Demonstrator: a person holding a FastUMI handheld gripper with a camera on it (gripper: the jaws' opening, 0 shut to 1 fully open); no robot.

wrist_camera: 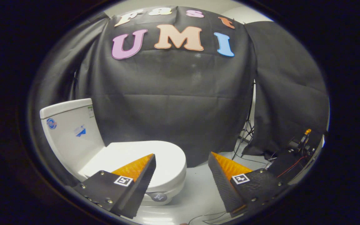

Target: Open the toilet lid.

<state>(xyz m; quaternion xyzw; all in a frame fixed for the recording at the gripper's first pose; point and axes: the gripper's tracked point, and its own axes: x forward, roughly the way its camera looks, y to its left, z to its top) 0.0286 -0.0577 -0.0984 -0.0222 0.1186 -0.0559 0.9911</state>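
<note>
The hand-held gripper is spread wide, its fingers holding nothing. At ten o'clock from it sits the white ceramic toilet, its smooth white oval lid down flat, partly behind the left finger. The white boxy tank stands beyond. A tripod stand rises at two o'clock on the pale floor

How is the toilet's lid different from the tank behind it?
The lid lies flat and closed over the bowl, while the tank stands upright behind it. The lid is rounded at the front; the tank is boxy. The tank carries stickers, and the lid's top looks plain. The open gripper has one finger in front of the lid, not touching it; the tank sits farther off. Both are white.
</note>
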